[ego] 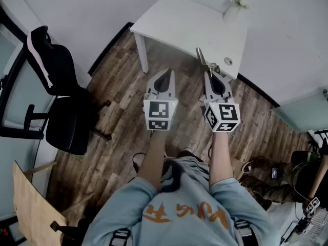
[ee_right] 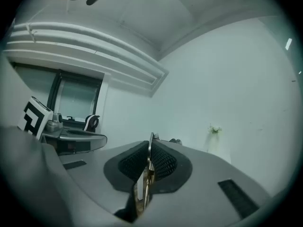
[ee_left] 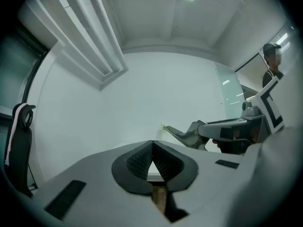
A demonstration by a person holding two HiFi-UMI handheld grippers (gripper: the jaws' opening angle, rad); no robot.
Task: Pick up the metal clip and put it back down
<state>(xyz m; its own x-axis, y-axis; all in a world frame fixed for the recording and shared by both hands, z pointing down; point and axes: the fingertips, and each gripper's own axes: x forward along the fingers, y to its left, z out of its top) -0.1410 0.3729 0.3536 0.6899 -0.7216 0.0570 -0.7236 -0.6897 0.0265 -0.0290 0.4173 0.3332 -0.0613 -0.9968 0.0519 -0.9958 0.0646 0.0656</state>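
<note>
The metal clip (ego: 203, 59) is a thin brass-coloured strip sticking out ahead of my right gripper (ego: 210, 73), lifted above the near edge of the white table (ego: 179, 22). In the right gripper view the clip (ee_right: 149, 148) stands edge-on between the black pads, which are shut on it. My left gripper (ego: 163, 76) hovers beside it over the wooden floor. Its jaws meet at the tips with nothing between them, as the left gripper view (ee_left: 152, 143) shows. The right gripper (ee_left: 189, 135) also appears there at the right.
A small round metal piece (ego: 228, 61) lies on the table near its right corner. A little plant (ego: 237, 0) stands at the table's far edge. A black office chair (ego: 59, 94) is at the left, a wooden board (ego: 31, 204) at the lower left.
</note>
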